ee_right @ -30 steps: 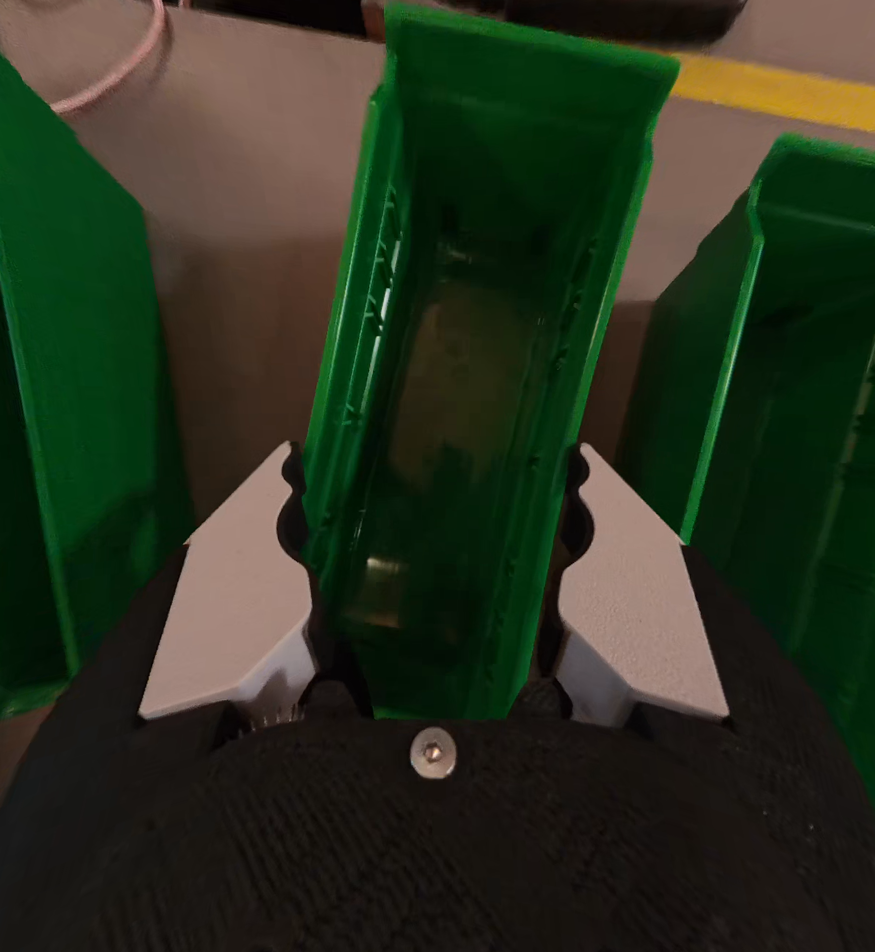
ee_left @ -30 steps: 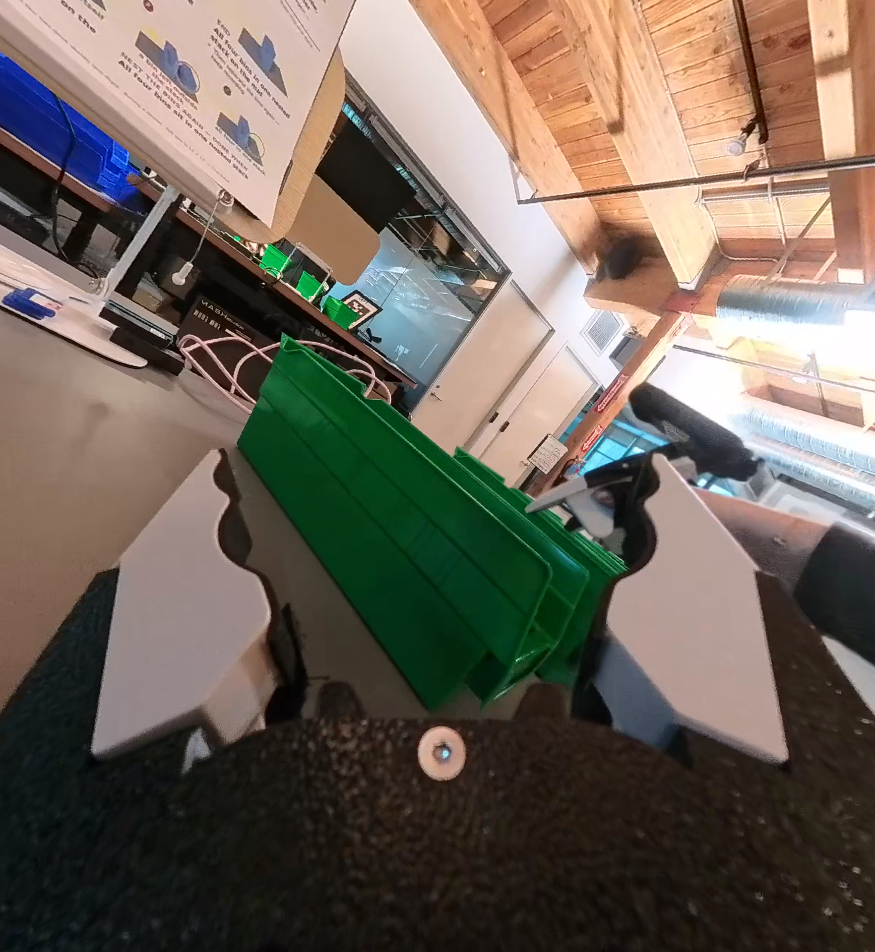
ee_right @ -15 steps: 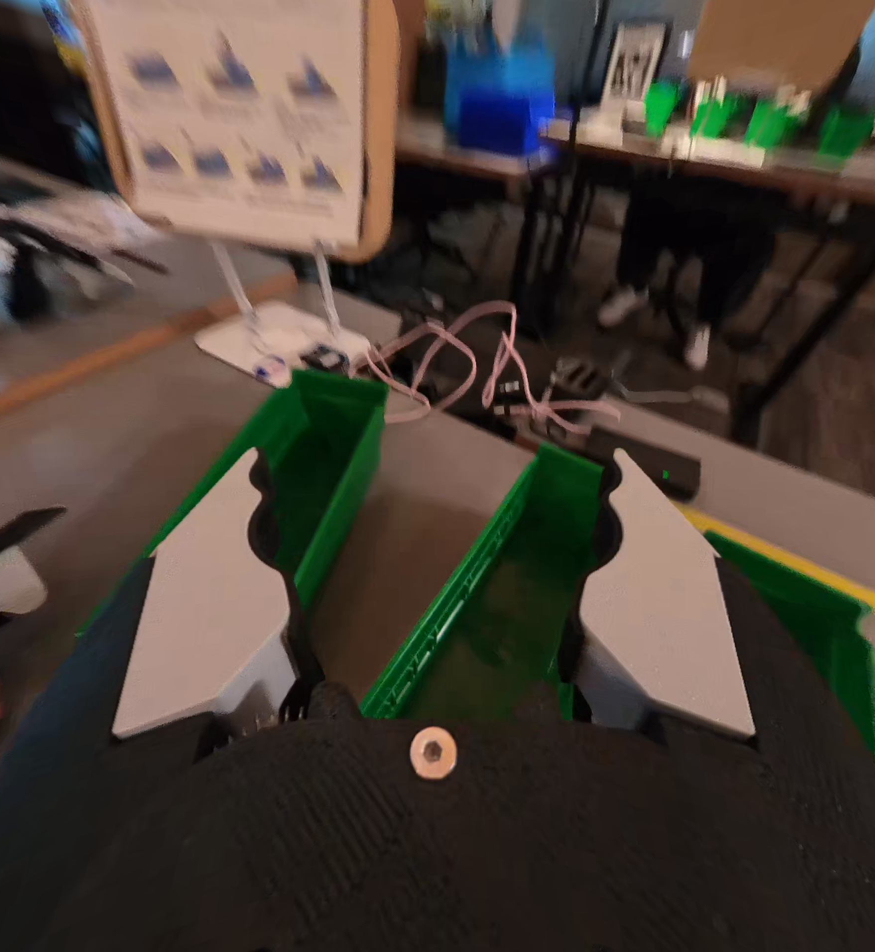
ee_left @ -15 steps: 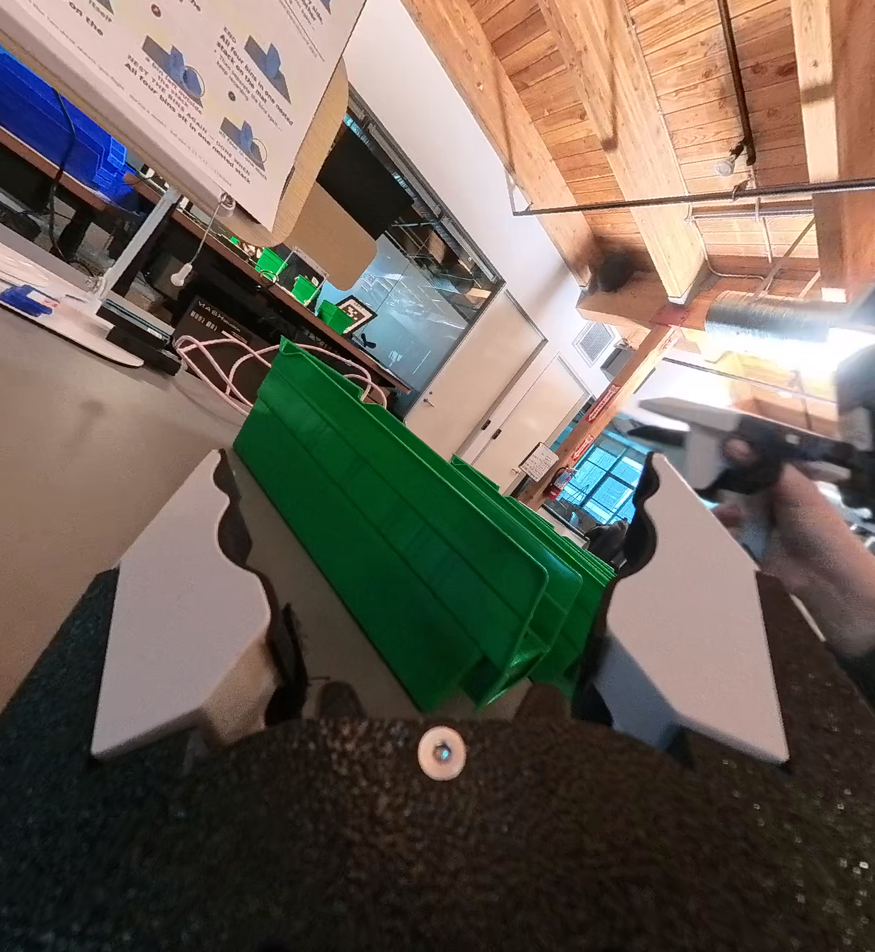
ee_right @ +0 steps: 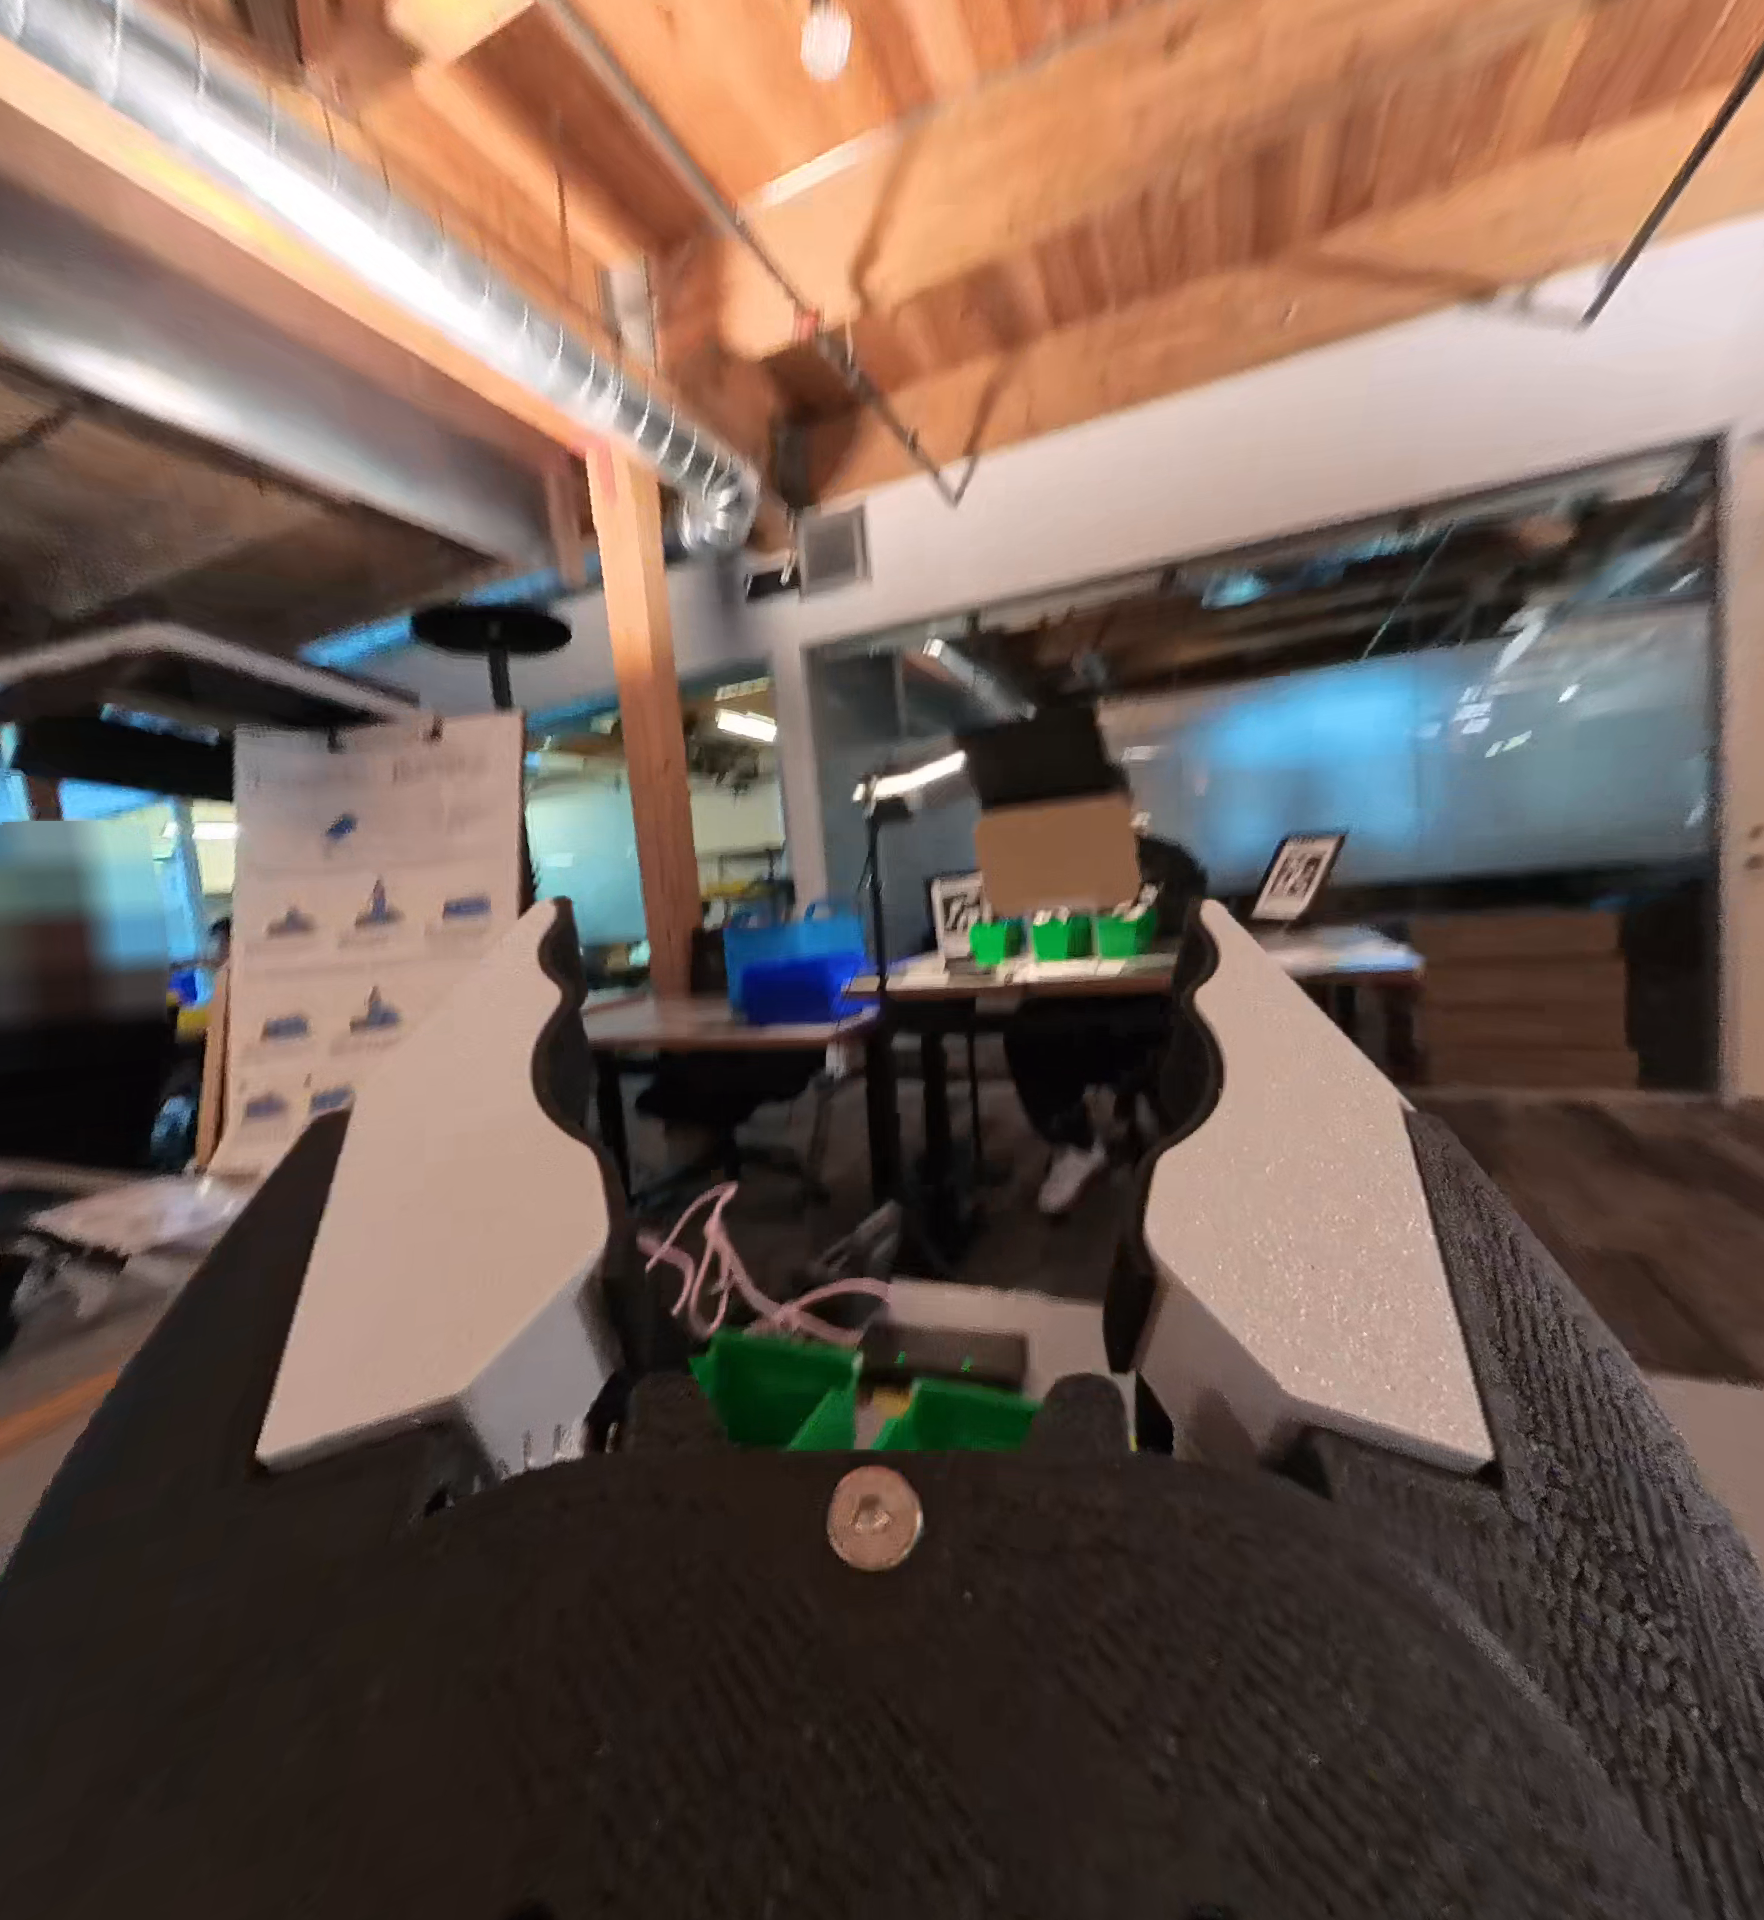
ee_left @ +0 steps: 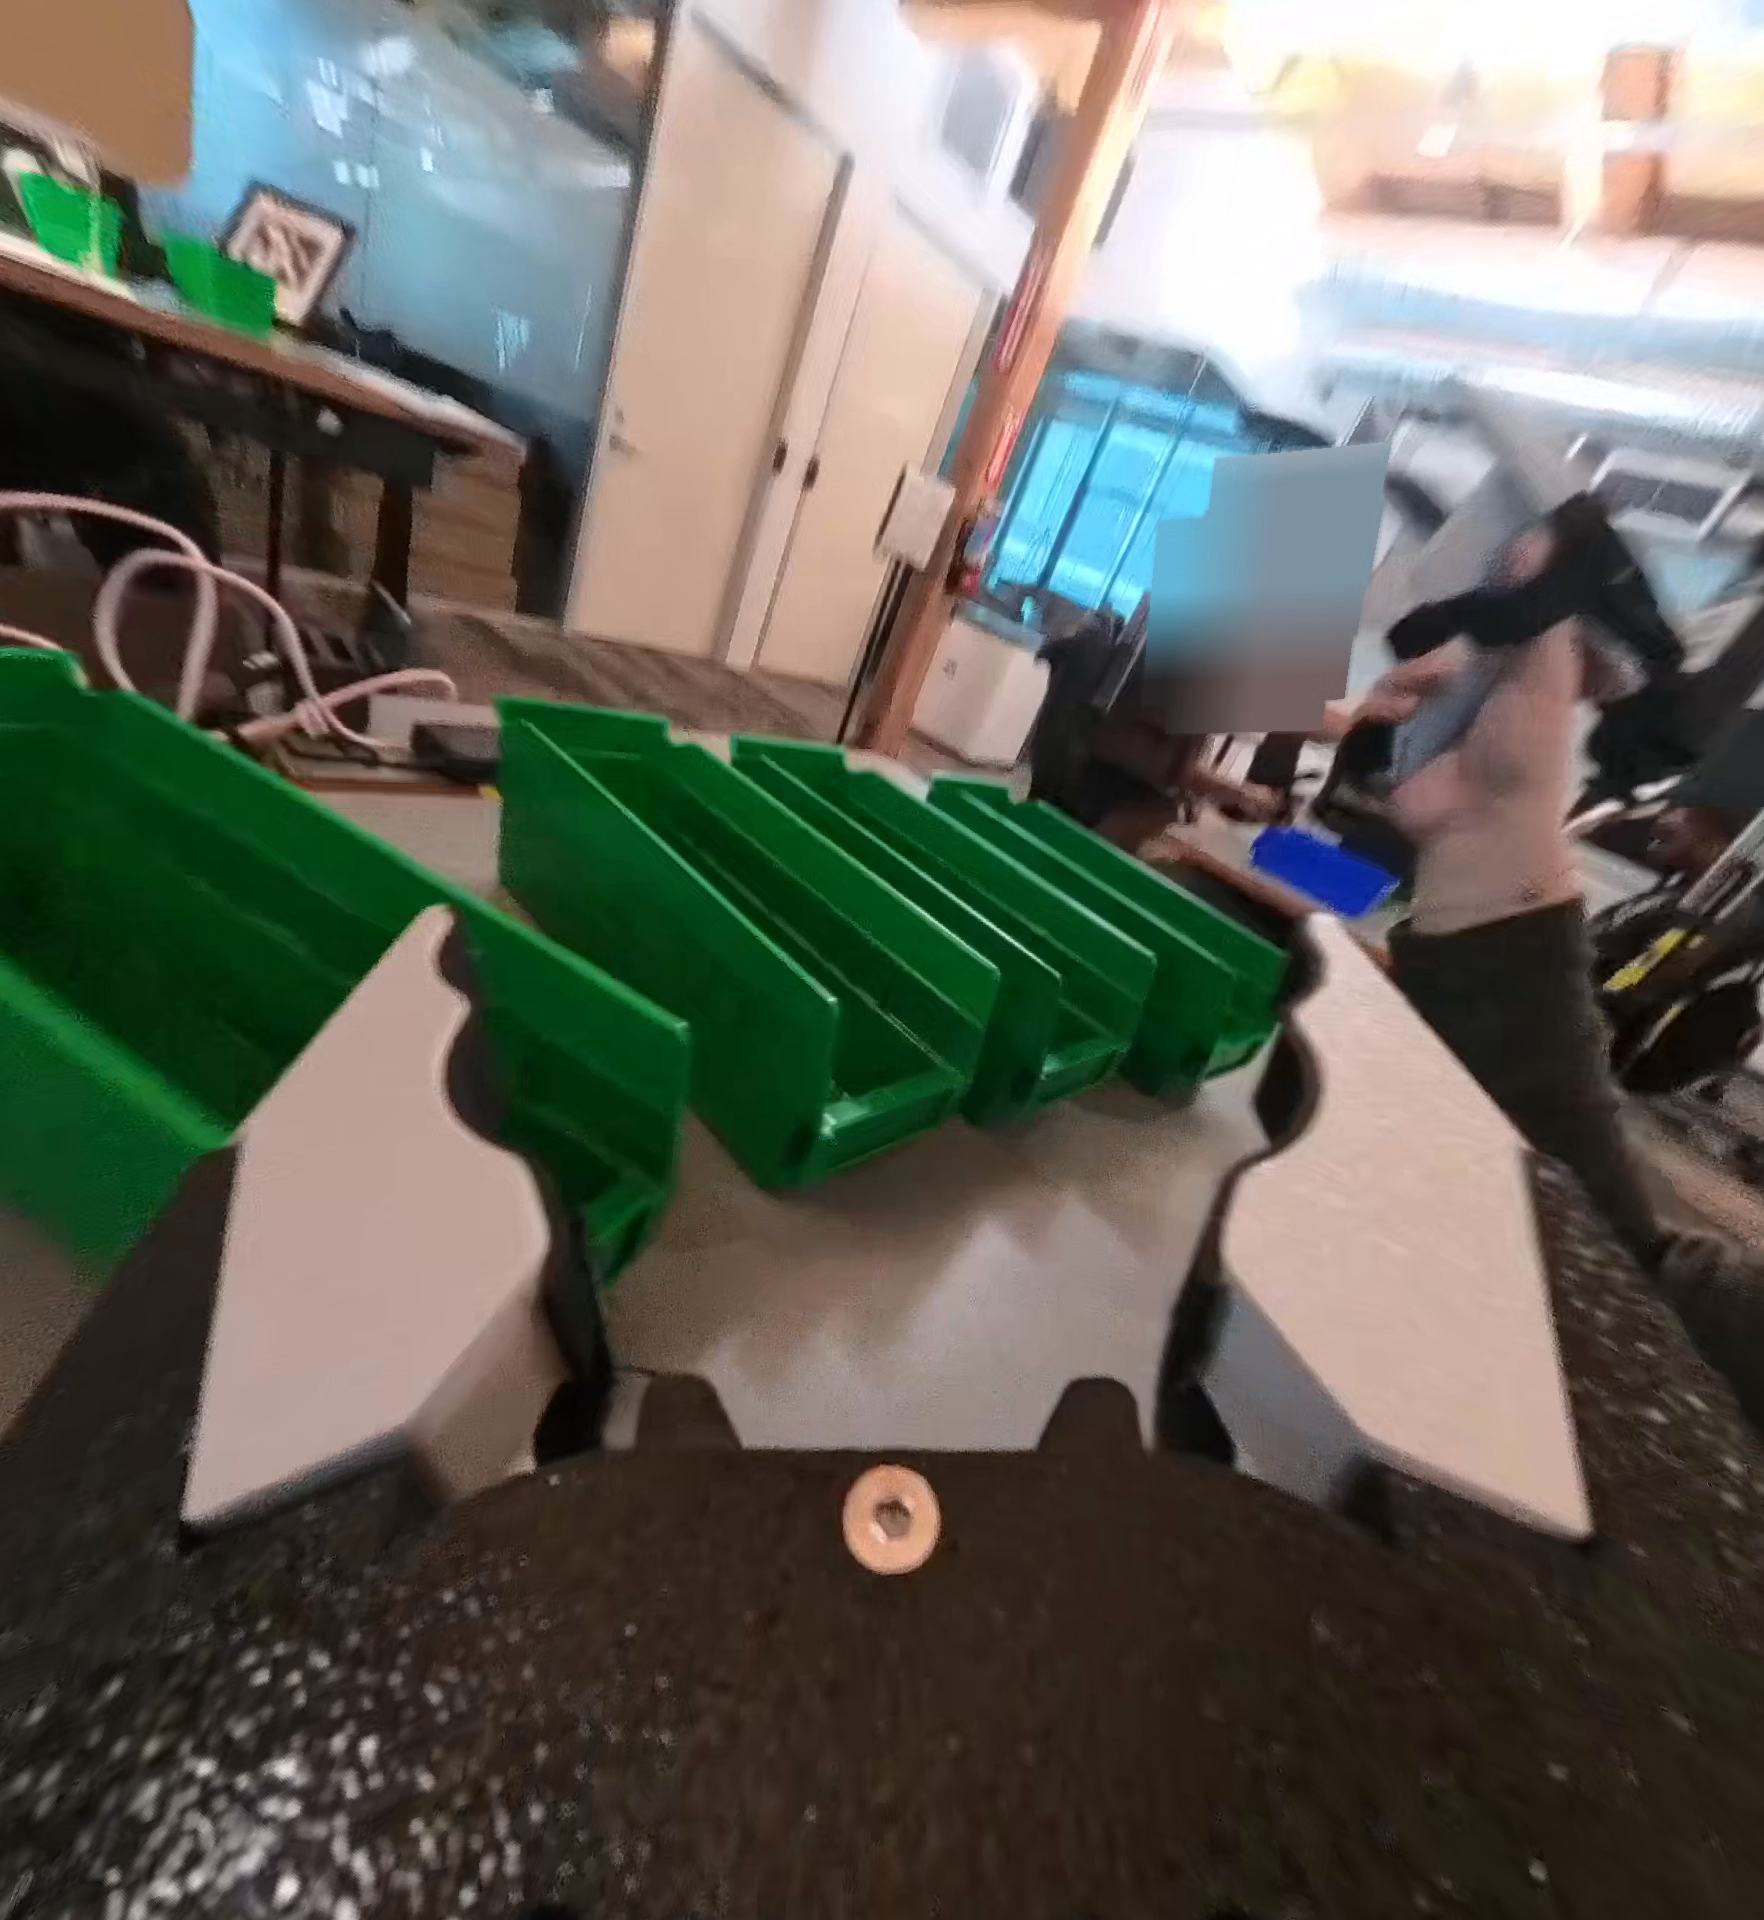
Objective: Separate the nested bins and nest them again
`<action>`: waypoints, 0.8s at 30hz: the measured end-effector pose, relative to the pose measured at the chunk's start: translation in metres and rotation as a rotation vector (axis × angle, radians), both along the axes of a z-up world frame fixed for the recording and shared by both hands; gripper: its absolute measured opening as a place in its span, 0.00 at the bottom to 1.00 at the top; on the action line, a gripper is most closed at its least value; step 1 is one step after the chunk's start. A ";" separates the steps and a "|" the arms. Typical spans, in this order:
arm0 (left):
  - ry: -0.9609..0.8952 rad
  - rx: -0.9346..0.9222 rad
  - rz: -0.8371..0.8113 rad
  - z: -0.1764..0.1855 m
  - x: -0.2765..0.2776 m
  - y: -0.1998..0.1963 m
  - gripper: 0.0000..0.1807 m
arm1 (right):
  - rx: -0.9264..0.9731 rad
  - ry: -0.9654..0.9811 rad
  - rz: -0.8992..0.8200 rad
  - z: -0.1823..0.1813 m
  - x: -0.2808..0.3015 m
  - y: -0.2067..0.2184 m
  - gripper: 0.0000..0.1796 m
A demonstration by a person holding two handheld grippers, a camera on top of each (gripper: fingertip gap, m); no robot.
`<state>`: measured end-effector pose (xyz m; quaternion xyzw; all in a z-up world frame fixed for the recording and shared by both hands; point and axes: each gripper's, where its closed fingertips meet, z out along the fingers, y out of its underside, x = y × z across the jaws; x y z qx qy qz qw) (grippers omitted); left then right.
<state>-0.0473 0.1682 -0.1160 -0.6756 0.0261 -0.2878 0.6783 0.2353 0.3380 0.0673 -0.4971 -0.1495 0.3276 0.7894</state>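
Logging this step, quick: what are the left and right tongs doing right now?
Left tongs: open, holding nothing, above the table near the green bins.
Right tongs: open, holding nothing.

open-plan workshop or lab: exposed timber ceiling [ee_right: 1013, 156] and metal duct [ee_right: 442, 301] at top, glass partitions [ee_right: 1377, 748] right, bin-laden worktops [ee_right: 961, 987] centre.

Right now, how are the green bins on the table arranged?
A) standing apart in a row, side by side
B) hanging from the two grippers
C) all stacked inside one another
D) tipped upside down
A: in the left wrist view four green bins sit open side up, side by side, on the grey table, gaps between them; the left gripper is open and empty.
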 end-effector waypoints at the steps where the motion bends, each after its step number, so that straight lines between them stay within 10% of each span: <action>1: 0.051 -0.049 -0.006 -0.001 0.017 0.015 0.88 | 0.031 0.031 -0.019 0.009 0.016 0.000 0.62; 11: 0.430 -0.736 0.069 -0.034 0.066 0.218 0.88 | 0.073 0.260 -0.029 0.031 0.113 0.002 0.57; 24: 0.534 -1.350 0.237 -0.133 0.048 0.225 0.88 | -0.083 0.349 0.148 0.011 0.127 0.032 0.57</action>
